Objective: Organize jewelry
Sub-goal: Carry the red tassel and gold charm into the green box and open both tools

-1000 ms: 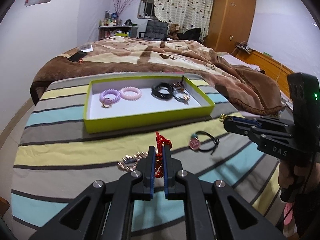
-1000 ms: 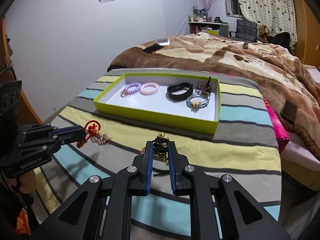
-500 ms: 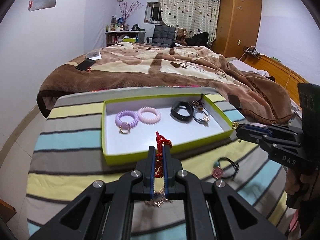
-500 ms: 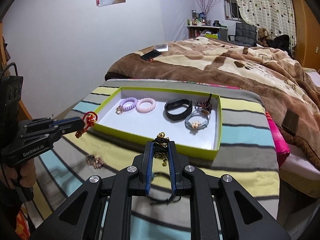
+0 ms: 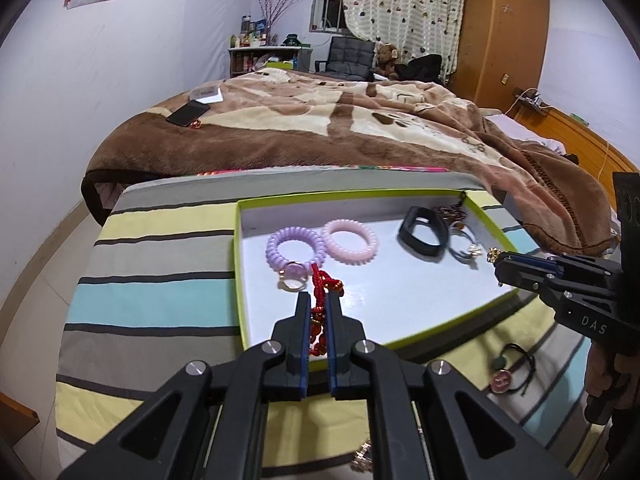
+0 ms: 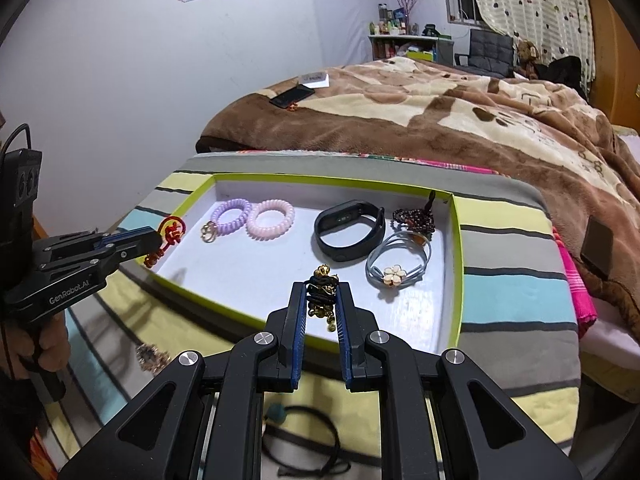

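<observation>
My left gripper is shut on a red knotted cord bracelet, held over the near left part of the lime-rimmed tray. My right gripper is shut on a black cord bracelet with gold bells, above the tray's near middle. In the tray lie a purple coil tie, a pink coil tie, a black fitness band, a dark bead bracelet and a grey flower hair tie.
On the striped cloth in front of the tray lie a black cord hair tie with a pink charm and a small gold-toned piece. A brown blanket with a phone covers the bed behind.
Both grippers have moved forward with their bracelets, from over the striped cloth to over the tray. The loose pieces on the cloth now lie behind and below the fingertips.
</observation>
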### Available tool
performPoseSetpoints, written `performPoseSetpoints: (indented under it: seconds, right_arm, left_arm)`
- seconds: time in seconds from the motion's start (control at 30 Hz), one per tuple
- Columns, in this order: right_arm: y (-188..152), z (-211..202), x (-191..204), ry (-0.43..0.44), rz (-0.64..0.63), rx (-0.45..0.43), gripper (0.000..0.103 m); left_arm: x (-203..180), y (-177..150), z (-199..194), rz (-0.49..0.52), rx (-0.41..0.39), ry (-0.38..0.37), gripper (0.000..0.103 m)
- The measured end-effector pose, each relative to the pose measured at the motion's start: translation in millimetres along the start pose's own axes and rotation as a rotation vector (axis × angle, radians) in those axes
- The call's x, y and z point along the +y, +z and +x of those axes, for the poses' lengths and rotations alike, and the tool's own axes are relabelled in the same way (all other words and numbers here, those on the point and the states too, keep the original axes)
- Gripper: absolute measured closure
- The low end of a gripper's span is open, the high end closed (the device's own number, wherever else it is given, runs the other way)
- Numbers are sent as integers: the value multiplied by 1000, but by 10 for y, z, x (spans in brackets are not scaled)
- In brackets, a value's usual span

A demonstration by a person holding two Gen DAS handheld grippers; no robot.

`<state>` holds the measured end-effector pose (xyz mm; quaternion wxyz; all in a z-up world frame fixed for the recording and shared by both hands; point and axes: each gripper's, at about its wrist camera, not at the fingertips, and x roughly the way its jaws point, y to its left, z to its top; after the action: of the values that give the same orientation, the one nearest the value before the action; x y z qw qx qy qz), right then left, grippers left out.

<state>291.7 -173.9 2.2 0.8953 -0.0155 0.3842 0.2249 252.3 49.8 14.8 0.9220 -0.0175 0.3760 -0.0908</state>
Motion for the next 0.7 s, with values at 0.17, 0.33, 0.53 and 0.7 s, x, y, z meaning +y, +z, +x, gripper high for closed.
performPoseSetpoints:
  seconds: [0.17, 0.33, 0.53, 0.7]
  right_arm:
    - [17, 159, -35, -3, 2, 26, 88]
    - [1, 290, -68, -1, 11, 54, 88]
    - [9, 393, -93, -5, 13, 71, 88]
    - [15, 444, -118, 0, 22, 78, 88]
  left_arm:
    - [76, -14, 108, -16, 21, 10, 96]
    - [91, -25, 197, -12, 41, 19, 96]
    - [105, -9, 299, -10, 62, 29, 96]
    - [100, -24, 335, -2, 65, 38, 96]
